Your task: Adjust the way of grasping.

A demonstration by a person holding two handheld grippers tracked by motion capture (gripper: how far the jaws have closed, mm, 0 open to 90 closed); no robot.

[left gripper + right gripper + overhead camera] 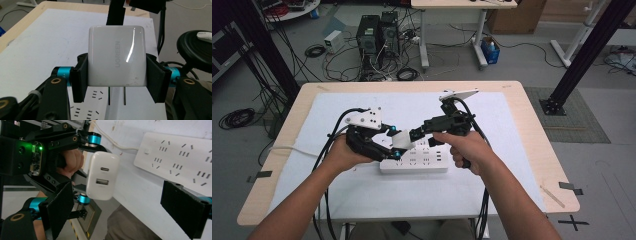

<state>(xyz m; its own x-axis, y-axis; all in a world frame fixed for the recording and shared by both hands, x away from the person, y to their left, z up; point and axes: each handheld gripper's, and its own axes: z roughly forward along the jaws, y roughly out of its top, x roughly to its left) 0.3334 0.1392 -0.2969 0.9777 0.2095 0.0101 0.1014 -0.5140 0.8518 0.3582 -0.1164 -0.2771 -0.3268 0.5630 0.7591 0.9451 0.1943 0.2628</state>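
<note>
A white UGREEN charger (pixel 116 58) sits between the black pads of my left gripper (pixel 117 76), which is shut on its two sides. Its two prongs point down, a little above a white power strip (pixel 90 107). In the high view the left gripper (pixel 398 143) holds the charger (pixel 402 138) just over the strip (pixel 414 163) at the table's middle. My right gripper (pixel 416 134) comes in from the right, its tips close to the charger. In the right gripper view its jaws (pixel 122 211) stand wide open with nothing between them, facing the charger's port face (pixel 102 178) and the strip (pixel 175 157).
The strip lies on a white mat (pixel 362 107) over a wooden table (pixel 532 130), and its white cord (pixel 292 148) runs off to the left. Black cables trail from both grippers toward the front edge. Computer towers (pixel 377 35) and loose cables stand on the floor beyond.
</note>
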